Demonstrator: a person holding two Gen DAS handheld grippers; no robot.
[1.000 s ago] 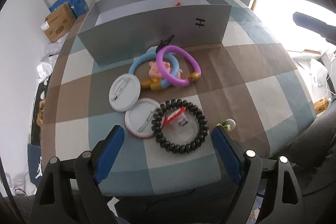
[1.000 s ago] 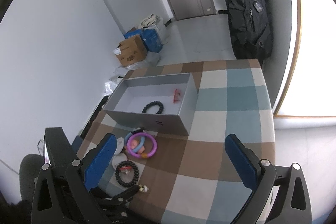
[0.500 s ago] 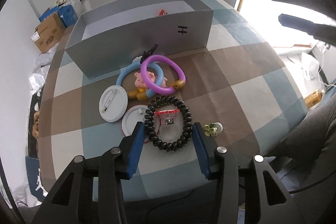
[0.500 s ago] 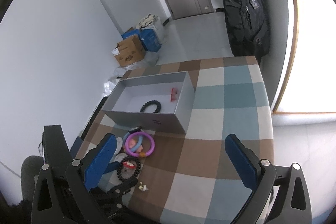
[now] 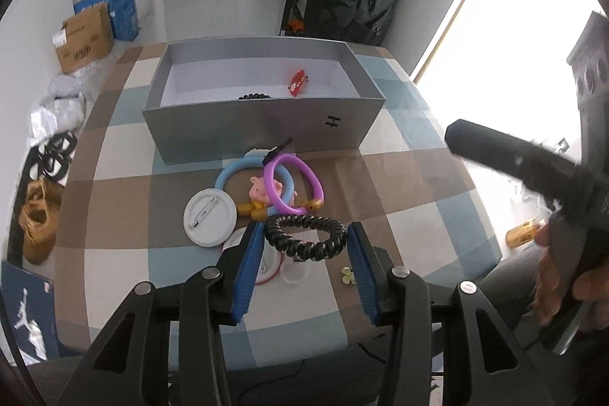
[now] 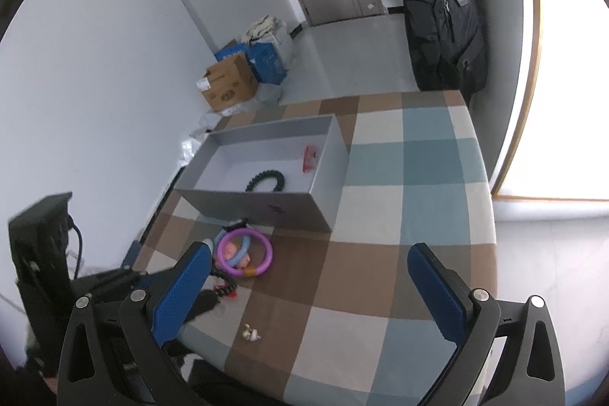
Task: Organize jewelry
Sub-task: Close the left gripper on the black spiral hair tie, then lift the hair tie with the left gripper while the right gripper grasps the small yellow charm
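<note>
My left gripper [image 5: 305,244] is closed narrow around the black spiral hair tie [image 5: 305,238], its blue pads touching both sides of the coil, which looks lifted just off the desk [image 5: 399,177]. The coil and the pads hide most of a red-rimmed white badge [image 5: 266,265] beneath; I can only make out its lower edge. Beside it lies a white pin badge [image 5: 209,217], back up, and beyond that a purple ring [image 5: 293,183] lies across a blue ring [image 5: 243,174], with a small pink pig figure [image 5: 262,188] between them. A tiny pale flower charm [image 5: 346,274] sits near the desk's front edge.

My right gripper [image 6: 310,286] hangs wide apart, holding nothing, above bare checkered cloth to the right of the pile. Its left pad cuts off part of the rings in the right wrist view.

The grey box [image 5: 262,128] stands just behind the rings, open on top. Its front wall hides most of a black beaded bracelet [image 6: 266,180] from the left wrist view; a red clip [image 5: 298,82] lies near its far right corner. The front wall carries a small black mark reading "H". Writing on the cardboard carton [image 5: 82,39] on the floor is too blurred to read.
</note>
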